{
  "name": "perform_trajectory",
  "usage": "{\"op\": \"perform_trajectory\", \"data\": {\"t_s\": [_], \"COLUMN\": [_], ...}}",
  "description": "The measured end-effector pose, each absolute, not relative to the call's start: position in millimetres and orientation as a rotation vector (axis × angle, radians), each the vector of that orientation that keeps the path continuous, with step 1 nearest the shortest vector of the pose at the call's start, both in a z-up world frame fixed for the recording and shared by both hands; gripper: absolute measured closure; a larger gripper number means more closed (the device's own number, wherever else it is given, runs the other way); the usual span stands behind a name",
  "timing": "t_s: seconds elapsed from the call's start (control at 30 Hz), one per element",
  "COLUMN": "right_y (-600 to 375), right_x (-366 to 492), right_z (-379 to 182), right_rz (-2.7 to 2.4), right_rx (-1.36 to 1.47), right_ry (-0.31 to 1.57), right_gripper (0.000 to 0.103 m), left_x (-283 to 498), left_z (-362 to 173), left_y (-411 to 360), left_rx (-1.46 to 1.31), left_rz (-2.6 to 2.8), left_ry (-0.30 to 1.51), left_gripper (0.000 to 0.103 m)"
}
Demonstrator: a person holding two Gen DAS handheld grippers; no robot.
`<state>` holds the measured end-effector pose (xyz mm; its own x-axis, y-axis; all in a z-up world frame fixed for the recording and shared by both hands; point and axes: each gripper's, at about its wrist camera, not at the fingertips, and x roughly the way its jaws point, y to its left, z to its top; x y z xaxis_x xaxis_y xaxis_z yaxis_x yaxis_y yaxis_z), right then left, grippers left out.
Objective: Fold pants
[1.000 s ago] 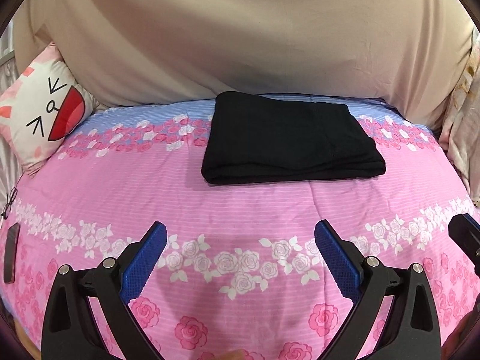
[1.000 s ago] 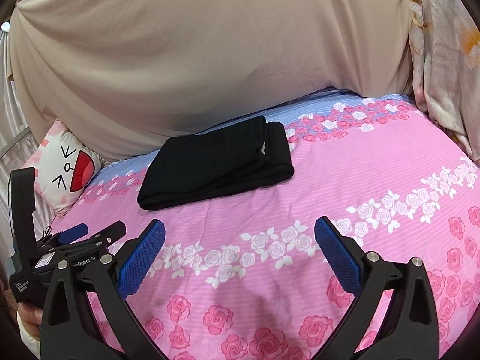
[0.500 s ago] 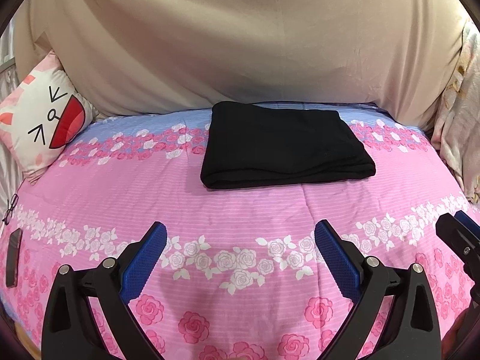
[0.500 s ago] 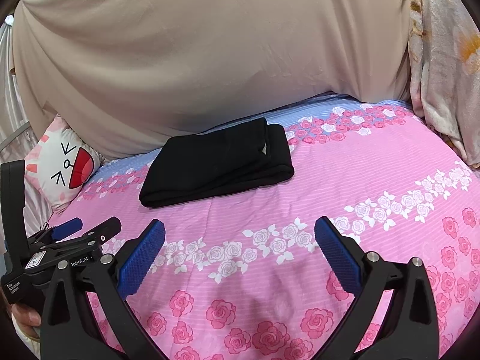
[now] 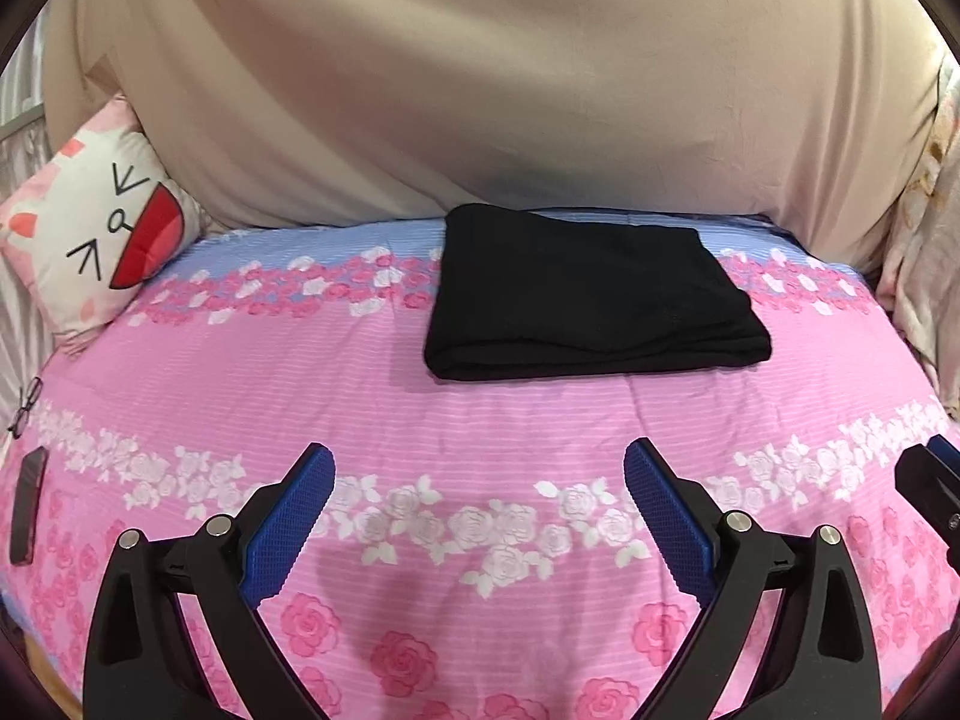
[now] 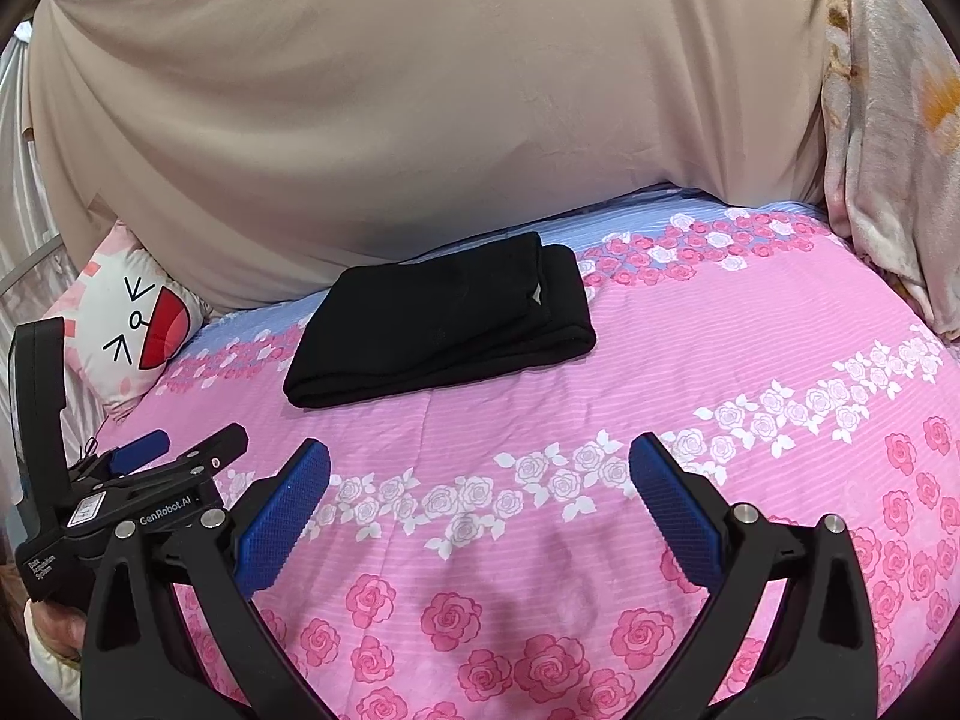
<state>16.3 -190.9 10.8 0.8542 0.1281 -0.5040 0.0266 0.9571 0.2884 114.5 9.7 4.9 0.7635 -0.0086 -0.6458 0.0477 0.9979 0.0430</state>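
Note:
The black pants (image 5: 591, 294) lie folded into a flat rectangle on the far part of the pink flowered bed cover (image 5: 480, 432). They also show in the right wrist view (image 6: 444, 321), left of centre. My left gripper (image 5: 479, 510) is open and empty, well short of the pants above the bed. My right gripper (image 6: 480, 504) is open and empty too, also back from the pants. The left gripper's body (image 6: 120, 492) shows at the lower left of the right wrist view.
A cat-face pillow (image 5: 96, 234) leans at the far left. A beige sheet (image 5: 480, 90) hangs behind the bed. A pale flowered blanket (image 6: 888, 138) hangs at the right. Glasses (image 5: 27, 408) and a dark flat object (image 5: 27, 504) lie at the bed's left edge.
Both grippers have drawn back and risen a little from the pants, so the pants sit lower and smaller in both views. Both stay open.

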Motion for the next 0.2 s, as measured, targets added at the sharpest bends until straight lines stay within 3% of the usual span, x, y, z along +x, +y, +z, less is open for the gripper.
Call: {"op": "perform_trajectory", "data": {"t_s": [0.2], "right_y": [-188.9], "right_x": [10.7], "right_z": [8.2], "right_rz": [0.050], "right_rx": [0.283], "right_ry": [0.554], "right_gripper": [0.005], "left_x": [103.1], "left_z": [5.5], "left_y": [12.7], "left_rx": [0.077], "left_rz": [-0.052], "left_ry": [0.717], "left_gripper": [0.009]}}
